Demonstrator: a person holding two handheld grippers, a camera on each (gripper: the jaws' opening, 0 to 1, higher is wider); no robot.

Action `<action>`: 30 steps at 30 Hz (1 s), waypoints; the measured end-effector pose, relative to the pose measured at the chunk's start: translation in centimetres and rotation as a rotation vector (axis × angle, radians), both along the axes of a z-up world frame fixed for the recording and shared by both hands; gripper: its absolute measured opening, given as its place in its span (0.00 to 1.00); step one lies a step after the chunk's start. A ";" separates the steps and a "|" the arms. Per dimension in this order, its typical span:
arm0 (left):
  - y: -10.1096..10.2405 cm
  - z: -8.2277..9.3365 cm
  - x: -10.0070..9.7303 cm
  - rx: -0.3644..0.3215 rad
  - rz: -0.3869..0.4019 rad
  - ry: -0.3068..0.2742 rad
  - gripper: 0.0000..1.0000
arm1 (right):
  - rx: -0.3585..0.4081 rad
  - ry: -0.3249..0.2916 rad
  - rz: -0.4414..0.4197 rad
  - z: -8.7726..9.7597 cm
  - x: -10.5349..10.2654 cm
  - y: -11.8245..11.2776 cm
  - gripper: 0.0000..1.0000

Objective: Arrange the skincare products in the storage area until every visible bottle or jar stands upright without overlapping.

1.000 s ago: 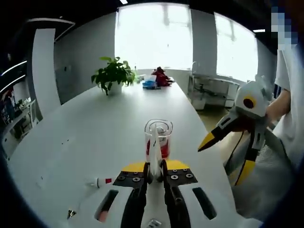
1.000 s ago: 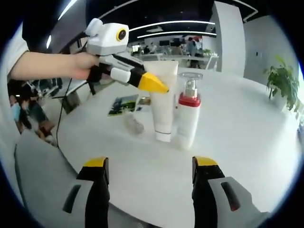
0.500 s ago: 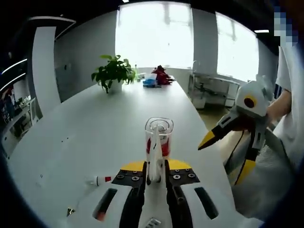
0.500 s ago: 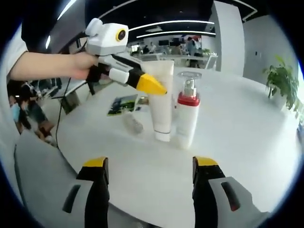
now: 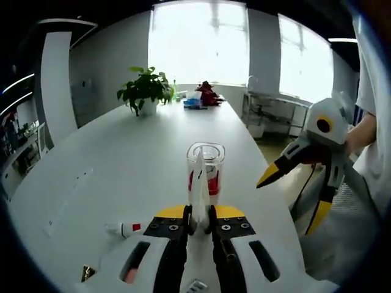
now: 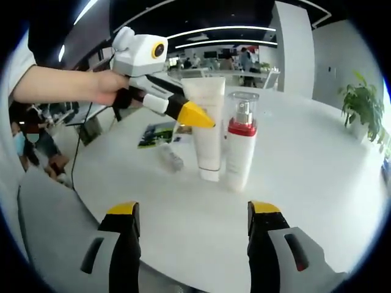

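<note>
Potted plant (image 5: 145, 93) at far end of white table (image 5: 122, 165); printed card (image 6: 159, 134) lying flat.

Open-plan office, long white table (image 5: 122, 165), potted plant (image 5: 143, 93)

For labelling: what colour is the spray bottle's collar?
Red, on the spray bottle; clearest in the right gripper view.

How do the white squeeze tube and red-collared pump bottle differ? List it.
The white squeeze tube stands on its cap, all white; the red-collared pump bottle has a clear cap on top. The left gripper clamps the tube; the bottle stands free. Both are upright on the white table.
</note>
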State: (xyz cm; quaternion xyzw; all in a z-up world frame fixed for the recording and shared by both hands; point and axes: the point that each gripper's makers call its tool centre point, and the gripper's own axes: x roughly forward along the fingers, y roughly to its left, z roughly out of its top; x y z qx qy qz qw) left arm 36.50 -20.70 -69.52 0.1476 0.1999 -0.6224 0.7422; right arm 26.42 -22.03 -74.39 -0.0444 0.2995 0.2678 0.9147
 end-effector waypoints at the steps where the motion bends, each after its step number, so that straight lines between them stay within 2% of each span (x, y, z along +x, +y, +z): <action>1: 0.0 0.0 0.1 -0.005 0.002 0.004 0.10 | 0.000 0.000 0.000 0.0 0.0 0.0 0.72; 10: 0.0 -0.1 0.4 -0.008 0.001 0.007 0.11 | -0.005 0.002 0.002 -0.1 0.0 0.0 0.72; 14: 0.1 -0.1 0.5 -0.008 0.017 0.025 0.12 | -0.003 0.000 -0.003 0.0 0.0 0.0 0.72; 18: 0.3 0.4 0.6 -0.029 0.042 0.042 0.19 | -0.004 -0.002 -0.008 0.0 0.1 -0.2 0.71; 21: 0.7 0.4 0.6 -0.016 0.051 0.033 0.20 | -0.010 -0.002 -0.005 0.0 0.1 -0.1 0.71; 24: 1.3 0.4 0.5 -0.008 0.070 0.042 0.26 | -0.018 -0.003 0.003 -0.1 0.1 0.0 0.71; 27: 2.0 0.6 0.2 -0.032 0.109 0.093 0.32 | -0.025 0.002 0.004 -0.1 0.0 0.0 0.71; 30: 3.2 0.7 0.5 -0.048 0.148 0.113 0.36 | -0.021 0.004 0.002 -0.1 -0.1 -0.1 0.68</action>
